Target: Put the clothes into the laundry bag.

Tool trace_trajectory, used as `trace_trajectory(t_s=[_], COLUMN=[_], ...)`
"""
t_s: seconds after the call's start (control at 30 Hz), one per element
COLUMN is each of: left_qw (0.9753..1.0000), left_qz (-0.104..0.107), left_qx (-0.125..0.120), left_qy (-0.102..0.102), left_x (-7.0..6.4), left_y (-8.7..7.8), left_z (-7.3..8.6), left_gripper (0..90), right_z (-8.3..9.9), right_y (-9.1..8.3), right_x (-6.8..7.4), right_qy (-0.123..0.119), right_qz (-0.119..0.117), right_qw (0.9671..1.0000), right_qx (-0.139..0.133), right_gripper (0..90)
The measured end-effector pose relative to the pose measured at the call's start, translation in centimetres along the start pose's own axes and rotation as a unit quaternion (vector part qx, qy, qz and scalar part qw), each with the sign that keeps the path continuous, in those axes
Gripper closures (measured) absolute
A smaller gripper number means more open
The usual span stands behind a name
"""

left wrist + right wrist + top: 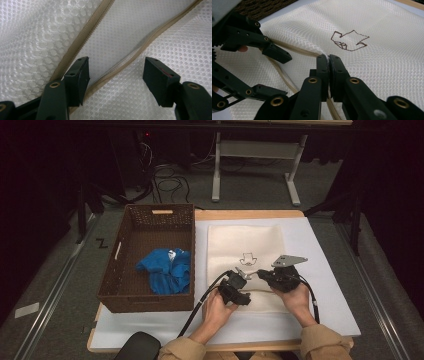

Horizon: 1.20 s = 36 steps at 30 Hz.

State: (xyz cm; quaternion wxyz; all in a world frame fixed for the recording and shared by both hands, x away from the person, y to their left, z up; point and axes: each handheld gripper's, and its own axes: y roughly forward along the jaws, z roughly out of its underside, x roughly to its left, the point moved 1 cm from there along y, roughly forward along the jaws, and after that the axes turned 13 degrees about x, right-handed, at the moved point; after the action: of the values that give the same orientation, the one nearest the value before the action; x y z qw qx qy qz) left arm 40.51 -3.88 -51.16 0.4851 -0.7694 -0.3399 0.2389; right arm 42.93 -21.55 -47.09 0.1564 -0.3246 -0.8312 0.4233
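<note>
High view: a cream mesh laundry bag (245, 252) lies flat on the white table (325, 305), to the right of a brown wicker basket (125, 290) that holds a blue garment (167, 270). Both grippers meet near the bag's lower middle, over its zipper.

Right gripper view shows the right gripper (328, 58) with its jaws pressed together on a raised pinch of mesh right at the zipper (287, 80), beside the small dark line drawing (349, 41) on the fabric. That pinch probably serves as an anchor, lifting one side of the opening and keeping it taut so the other tool can work. Whether the slider itself is between the jaws cannot be told.

Left gripper view shows the left gripper (116, 70) with its jaws spread wide and nothing between them, poised low over the two tan zipper tapes (130, 57) that diverge across the mesh. Its spread seems meant to straddle the nearer tape and take the opposite edge, so the mouth can be pulled apart, likely to receive the garment.
</note>
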Motion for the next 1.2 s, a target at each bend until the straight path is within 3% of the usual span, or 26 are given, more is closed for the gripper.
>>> trace_trajectory(t_s=[0.4, 0.83, 1.03, 1.2], left_qw=[0.9999, 0.9995, 0.9988, 0.9988], left_qz=[0.004, 0.001, -0.009, -0.015], left_qx=[0.013, 0.001, 0.014, 0.015], left_qy=[-0.002, 0.033, 0.047, 0.043], left_x=[-0.1, -0.7, -0.8, -0.3], left_y=[-0.3, -2.4, -3.3, -4.2], left_z=[0.0, 0.2, 0.3, 0.5], left_gripper=[37.2, 33.3, 32.6, 32.5], right_z=[-0.1, 0.1, 0.3, 0.2], right_y=[-0.2, -0.2, -0.3, -0.4], right_x=[-0.3, -0.6, -0.6, -0.6], right_qy=[0.001, 0.002, 0.009, 0.007], right_qz=[-0.003, 0.007, 0.002, 0.005], right_qw=[1.0000, 1.0000, 1.0000, 1.0000], right_qx=[-0.005, 0.003, 0.002, 0.001], right_gripper=[88.0, 87.9, 88.0, 87.9])
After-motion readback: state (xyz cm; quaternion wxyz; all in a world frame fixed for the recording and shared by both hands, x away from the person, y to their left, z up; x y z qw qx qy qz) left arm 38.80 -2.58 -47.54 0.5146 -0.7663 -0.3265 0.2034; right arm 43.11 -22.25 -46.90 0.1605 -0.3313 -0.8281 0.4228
